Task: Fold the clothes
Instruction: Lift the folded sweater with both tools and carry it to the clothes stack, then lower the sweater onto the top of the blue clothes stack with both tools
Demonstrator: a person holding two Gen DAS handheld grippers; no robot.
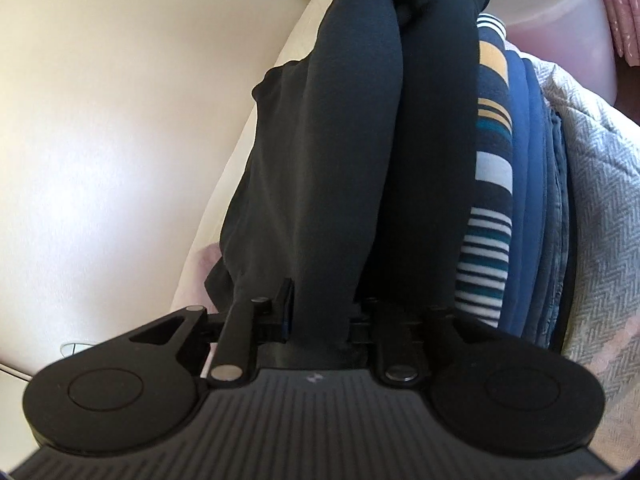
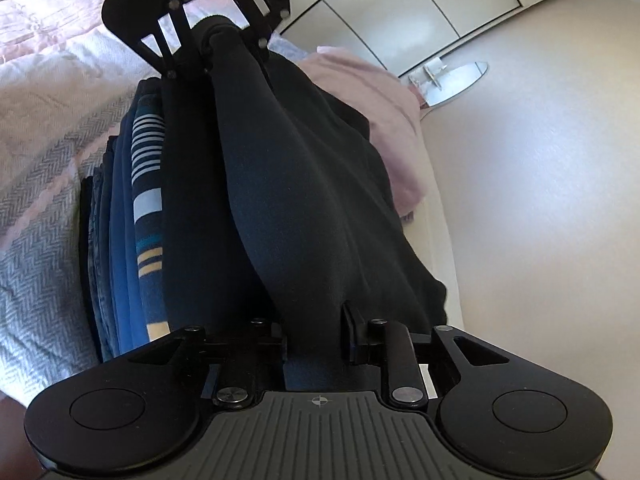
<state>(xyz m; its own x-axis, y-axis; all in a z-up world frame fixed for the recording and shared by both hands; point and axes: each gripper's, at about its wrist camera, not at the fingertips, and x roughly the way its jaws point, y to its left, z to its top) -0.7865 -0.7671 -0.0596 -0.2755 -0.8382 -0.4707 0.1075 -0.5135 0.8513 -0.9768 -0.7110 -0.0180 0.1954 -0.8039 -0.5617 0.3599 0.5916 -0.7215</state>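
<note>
The dark garment (image 1: 360, 152) is stretched between my two grippers — the left gripper (image 1: 320, 316) has its jaws closed on one end and the right gripper (image 2: 316, 332) is clamped on the other, each visible at the far end of the other's view. It hangs in soft rolls beside a stack of folded clothes (image 1: 516, 184), seemingly touching it. I judge it light, limp and a little slick — it will sag wherever unsupported, so the bunched ends are the sensible holds. Just past the garment, the striped top (image 2: 148, 200) lies in the stack on the grey herringbone bedspread (image 1: 600, 200). Further off sit a pink cloth (image 2: 380, 120) and a pale plastic tub (image 1: 560, 24), which could crowd the fold.
</note>
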